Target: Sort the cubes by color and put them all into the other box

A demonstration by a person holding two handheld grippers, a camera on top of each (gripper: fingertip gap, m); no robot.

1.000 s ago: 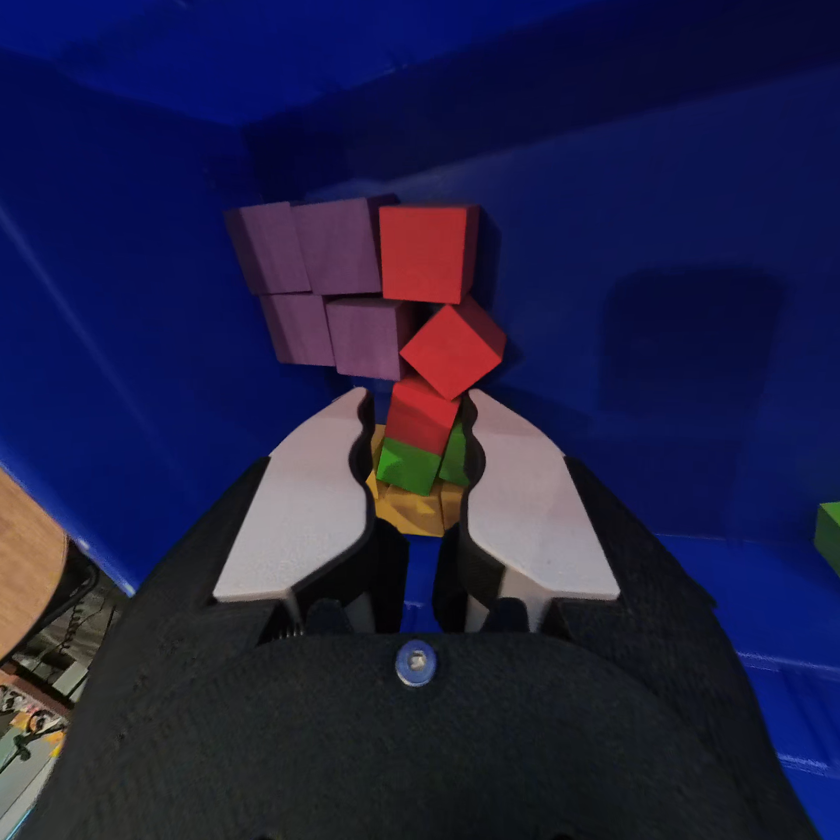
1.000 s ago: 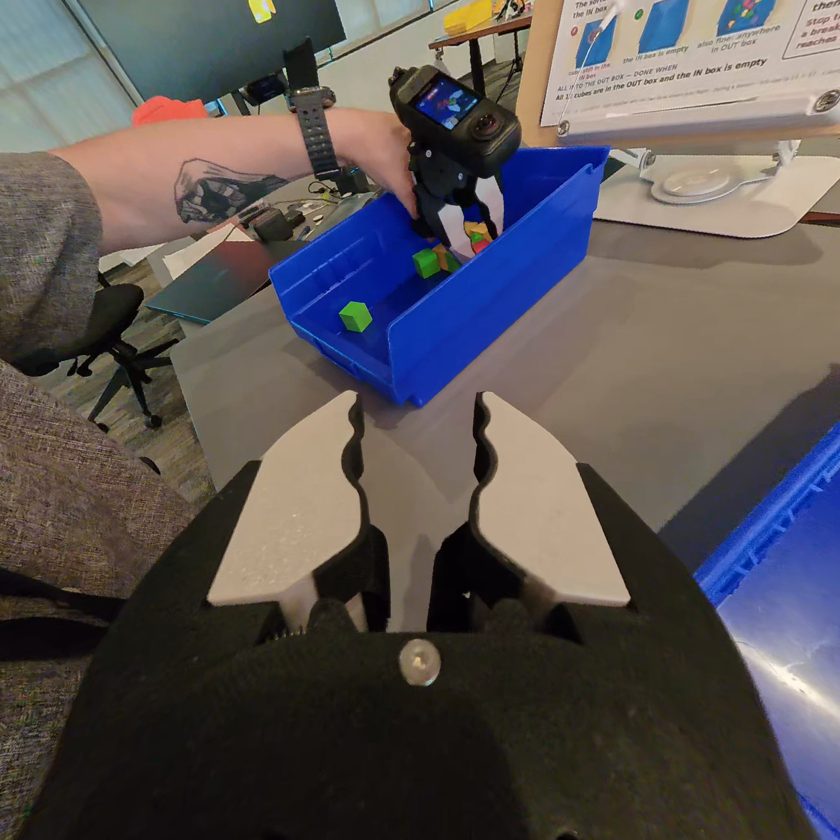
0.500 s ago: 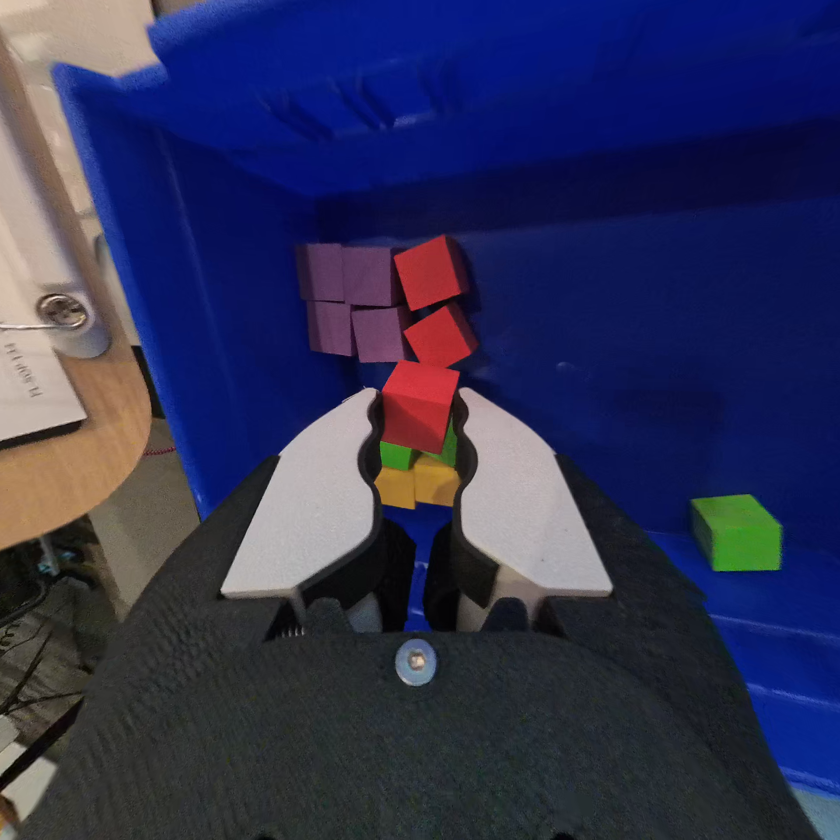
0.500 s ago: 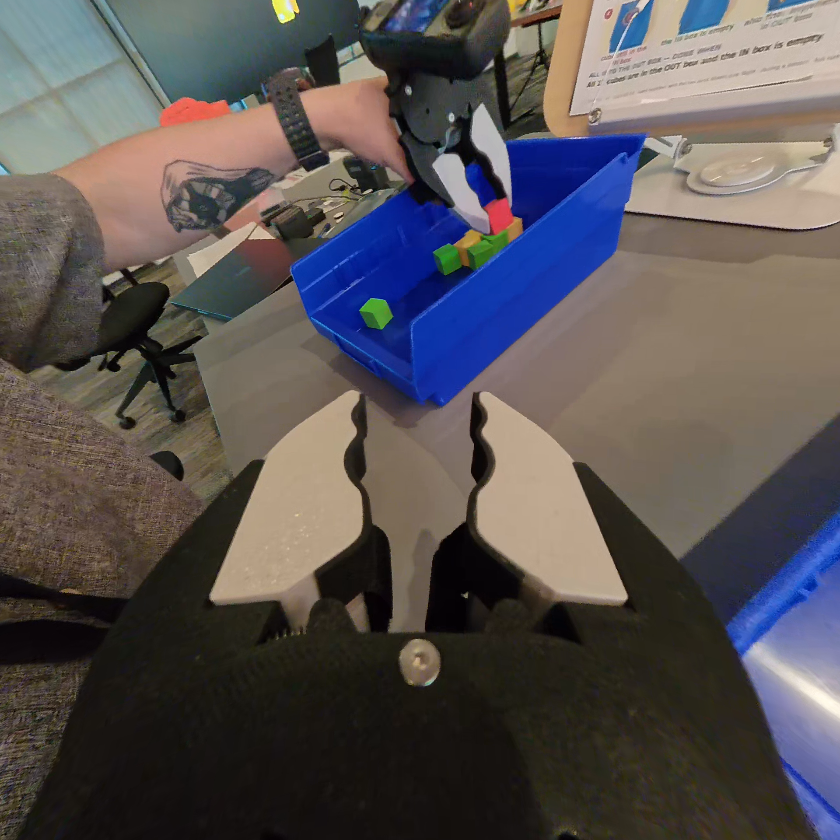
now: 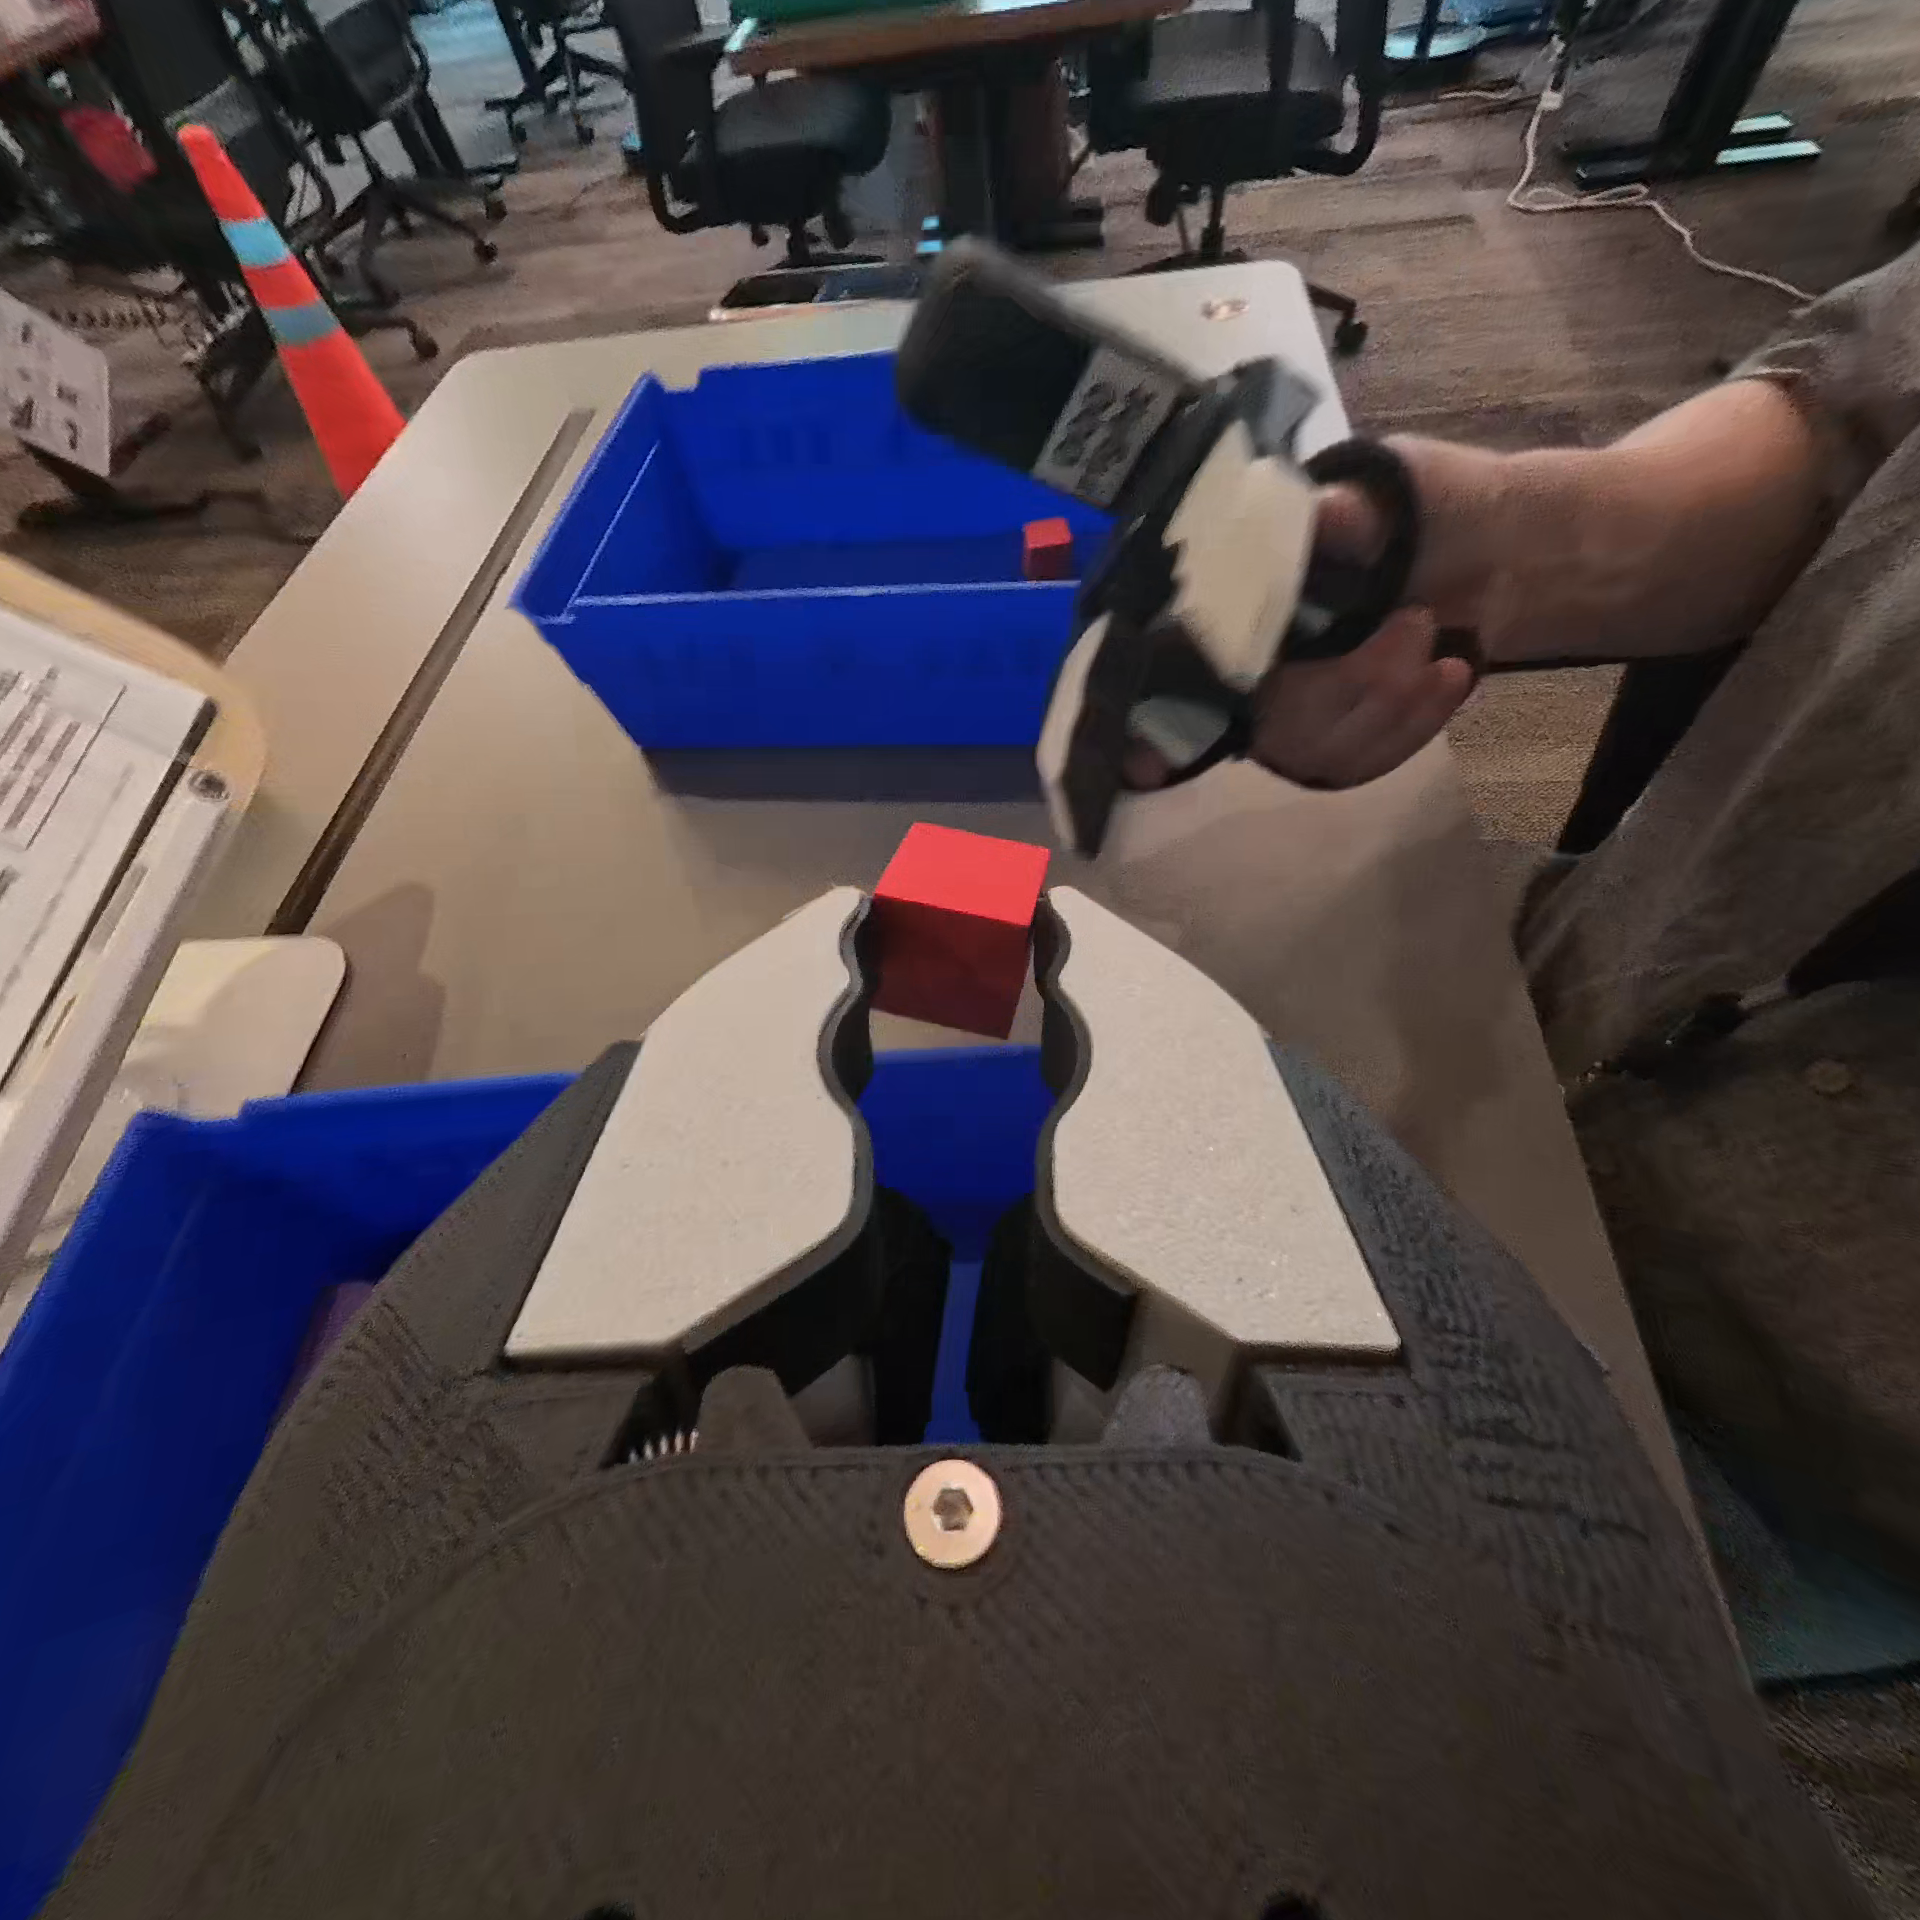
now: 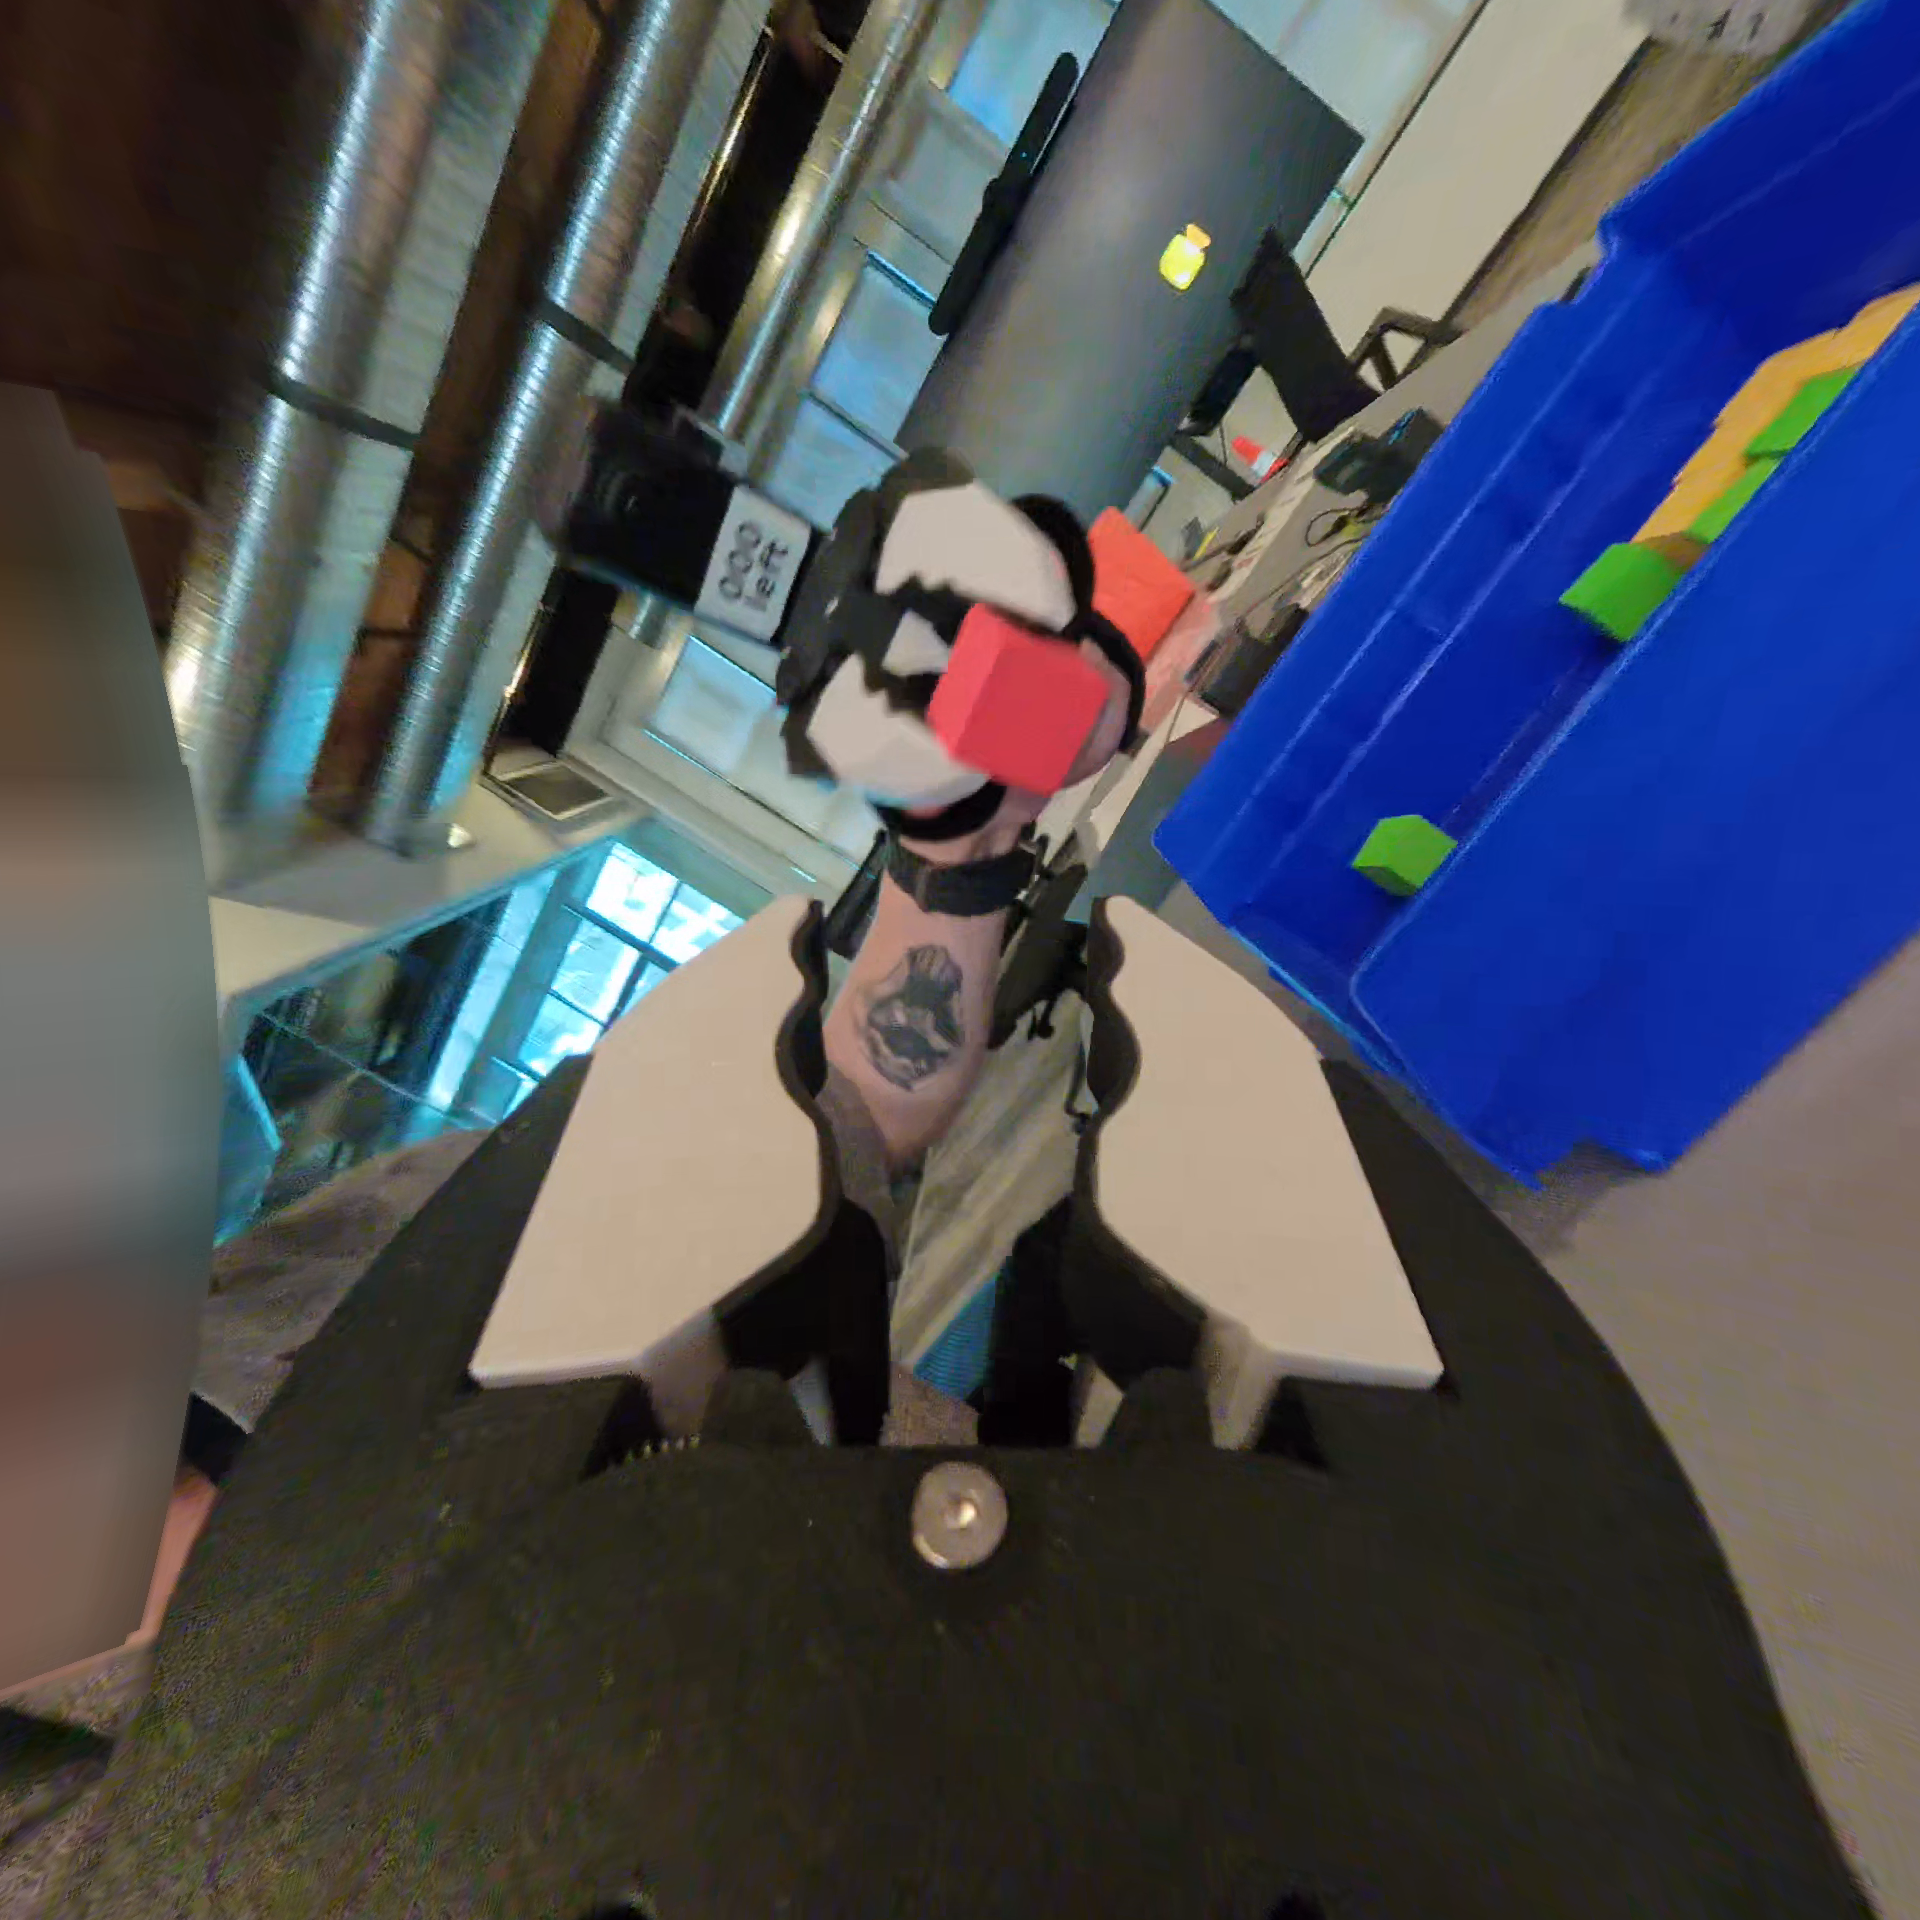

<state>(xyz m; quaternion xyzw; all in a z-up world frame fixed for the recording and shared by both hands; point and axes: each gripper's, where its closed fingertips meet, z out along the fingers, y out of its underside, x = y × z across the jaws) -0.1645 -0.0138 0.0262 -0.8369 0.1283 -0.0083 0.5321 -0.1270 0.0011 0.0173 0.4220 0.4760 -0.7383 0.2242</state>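
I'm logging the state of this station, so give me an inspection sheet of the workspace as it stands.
Surface: grey table, two blue bins on it.
Things: red cube clamped in the left gripper; far bin holds another small red cube; near bin holds green cubes and orange ones.
Clutter: instruction board at the table's left edge.
Grippers: left shut on the cube; right gripper open, empty, in the air.
Cables: white cord on the floor.
Surroundings: office chairs, orange traffic cone, ceiling ducts.
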